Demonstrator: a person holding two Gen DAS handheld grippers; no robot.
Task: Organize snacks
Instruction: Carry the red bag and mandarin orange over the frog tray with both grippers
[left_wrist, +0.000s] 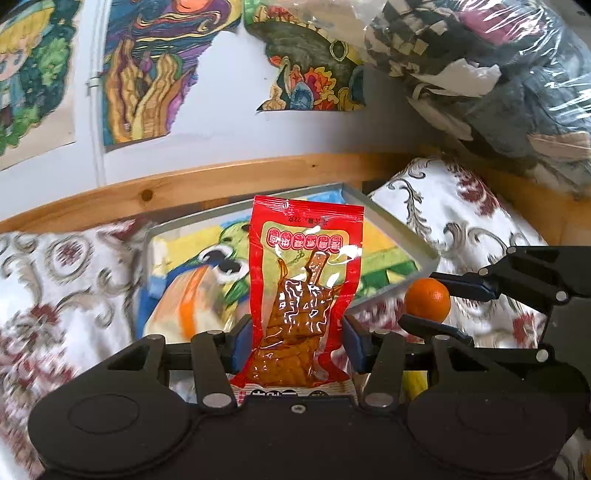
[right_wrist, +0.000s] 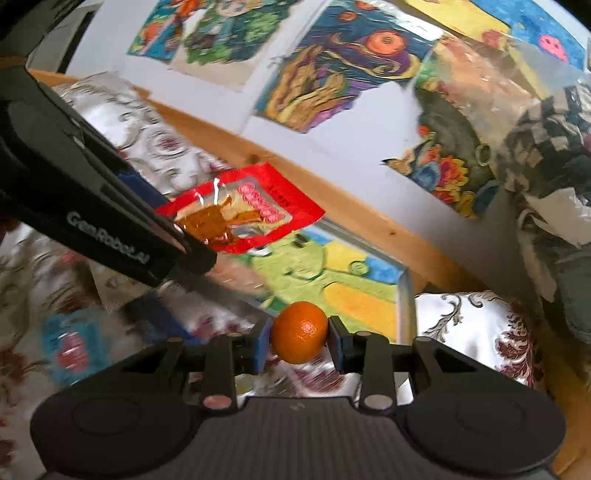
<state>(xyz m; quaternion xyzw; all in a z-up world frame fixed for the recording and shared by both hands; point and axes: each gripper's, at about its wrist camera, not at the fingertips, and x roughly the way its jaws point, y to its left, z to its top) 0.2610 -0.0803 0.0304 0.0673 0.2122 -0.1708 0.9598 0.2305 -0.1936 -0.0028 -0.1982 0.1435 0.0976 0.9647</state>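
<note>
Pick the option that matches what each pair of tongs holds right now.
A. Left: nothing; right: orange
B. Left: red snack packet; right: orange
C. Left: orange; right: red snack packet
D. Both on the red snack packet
B: the left tongs pinch the red snack packet between their blue pads, while the right tongs clamp the orange above the tray.

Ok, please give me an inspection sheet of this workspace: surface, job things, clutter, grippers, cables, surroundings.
Surface: patterned cloth, wooden rail behind.
Job's things: red snack packet and orange, both held in the air; shallow tray with a drawing inside.
Clutter: blue-wrapped item, blurred.
Grippers: left gripper shut on the packet; right gripper shut on the orange.
Cables: nothing seen.
Surroundings: colourful drawings on the wall; clear plastic bag of clothes.
</note>
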